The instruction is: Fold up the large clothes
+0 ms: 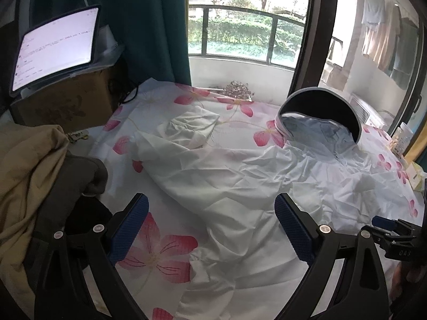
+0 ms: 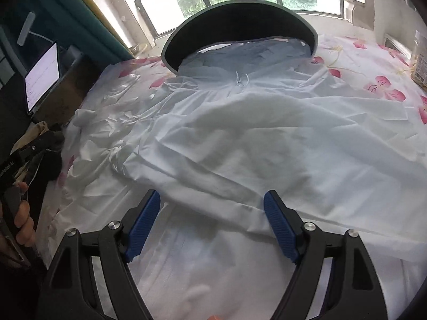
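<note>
Left wrist view: left gripper point(image 1: 210, 229) released, jaws spread above the white jacket point(image 1: 240, 176) lying crumpled across the floral sheet point(image 1: 157, 250).

Right wrist view: right gripper point(image 2: 212, 224) released over the near hem. Risk: pinching the sheet together with the thin fabric.

Home bedroom: floral bedsheet point(image 1: 165, 245), curtain point(image 1: 149, 26), balcony laundry point(image 1: 384, 40).

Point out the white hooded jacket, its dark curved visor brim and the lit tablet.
White hooded jacket point(image 2: 240, 138), right wrist view, rumpled body.
Dark curved visor brim point(image 2: 240, 18), right wrist view, underside.
Lit tablet point(image 1: 56, 45), left wrist view, screen.
</note>
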Available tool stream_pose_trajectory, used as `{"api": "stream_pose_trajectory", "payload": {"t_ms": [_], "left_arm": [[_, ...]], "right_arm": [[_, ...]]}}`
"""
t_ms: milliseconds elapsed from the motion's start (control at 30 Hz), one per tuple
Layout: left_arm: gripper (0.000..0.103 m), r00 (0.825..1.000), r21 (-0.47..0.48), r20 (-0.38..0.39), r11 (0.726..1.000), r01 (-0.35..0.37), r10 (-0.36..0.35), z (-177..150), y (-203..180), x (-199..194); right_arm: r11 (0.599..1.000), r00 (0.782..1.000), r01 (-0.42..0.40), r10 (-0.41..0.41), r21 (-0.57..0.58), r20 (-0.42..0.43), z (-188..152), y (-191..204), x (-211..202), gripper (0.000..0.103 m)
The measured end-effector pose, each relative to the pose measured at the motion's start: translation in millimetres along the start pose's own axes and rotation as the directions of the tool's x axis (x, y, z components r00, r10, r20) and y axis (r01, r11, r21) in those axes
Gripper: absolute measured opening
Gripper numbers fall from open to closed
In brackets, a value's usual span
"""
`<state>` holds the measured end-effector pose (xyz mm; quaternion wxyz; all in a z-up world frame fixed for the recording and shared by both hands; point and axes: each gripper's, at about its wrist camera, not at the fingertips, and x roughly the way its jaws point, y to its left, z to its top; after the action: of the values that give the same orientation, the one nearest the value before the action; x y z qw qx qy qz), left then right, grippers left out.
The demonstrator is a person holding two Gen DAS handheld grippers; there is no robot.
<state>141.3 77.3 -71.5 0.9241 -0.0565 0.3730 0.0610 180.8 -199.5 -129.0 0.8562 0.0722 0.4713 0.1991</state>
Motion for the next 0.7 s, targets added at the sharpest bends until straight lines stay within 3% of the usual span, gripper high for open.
{"api": "stream_pose_trajectory", "payload": {"t_ms": [433,500,700], "left_arm": [[0.097,0.996,0.061,0.022,0.994,-0.091,0.090,24.0,34.0,9.2],[0.094,0.994,0.076,0.023,0.991,-0.109,0.107,31.5,42.5,20.1],[0.069,0.994,0.075,-0.047,0.993,-0.096,0.100,55.9,68.6,68.3]], "right_arm": [[1.000,0.997,0.023,-0.023,0.010,0.075,8.3,-5.6,-23.4,0.080],[0.999,0.996,0.031,-0.032,0.015,0.083,11.4,-8.1,-25.5,0.080],[0.998,0.993,0.059,-0.062,0.032,0.099,21.1,-13.5,-30.3,0.080]]}}
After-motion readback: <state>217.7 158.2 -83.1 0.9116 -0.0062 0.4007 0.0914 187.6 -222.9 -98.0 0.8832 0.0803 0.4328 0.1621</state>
